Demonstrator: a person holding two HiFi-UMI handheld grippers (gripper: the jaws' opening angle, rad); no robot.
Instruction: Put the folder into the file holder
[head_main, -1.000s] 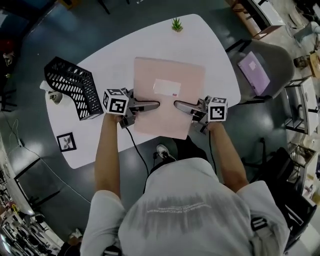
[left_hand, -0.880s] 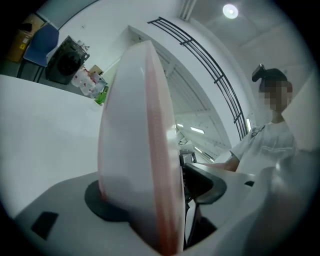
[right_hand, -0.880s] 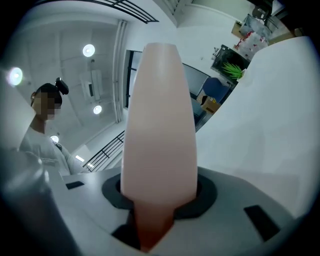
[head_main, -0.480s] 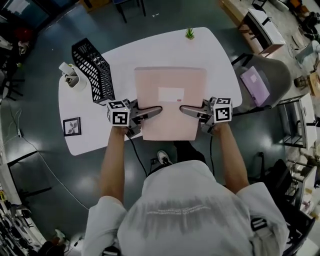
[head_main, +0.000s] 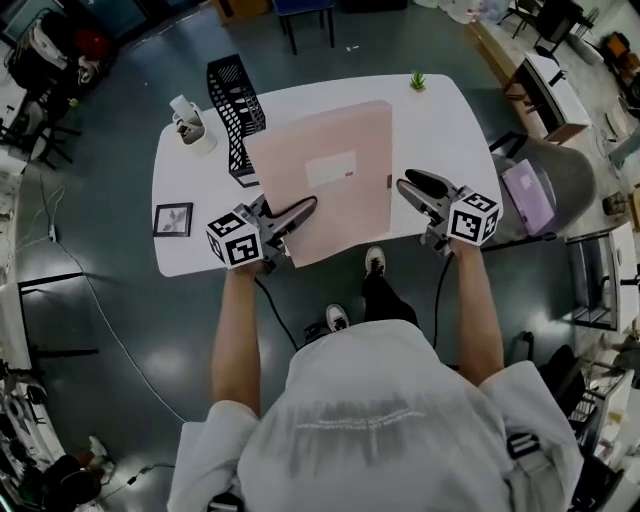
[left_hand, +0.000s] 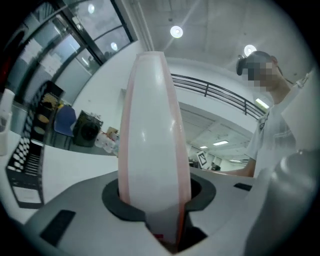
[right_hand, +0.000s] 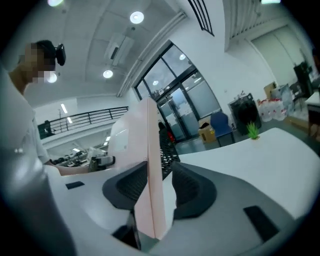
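Head view: dim, strong fisheye, dark corners. The white bench (head_main: 440, 130) is the brightest patch, with only soft shadows. Both gripper views are brighter, lit from above by round ceiling lamps (left_hand: 176, 31), with a black circular vignette. The folder (left_hand: 150, 125) close to the left lens is soft, with sheen streaks.

Head camera sits right above the person, staring steeply down on the white table (head_main: 430, 130). The left gripper (head_main: 305, 208) camera looks along its jaws, the folder (head_main: 320, 175) filling the lens. The right gripper (head_main: 408, 182) camera looks across the tabletop, just as close. The folder's in all three views. The plant (head_main: 417, 80) and file holder (head_main: 237, 105) show overhead and from the right.
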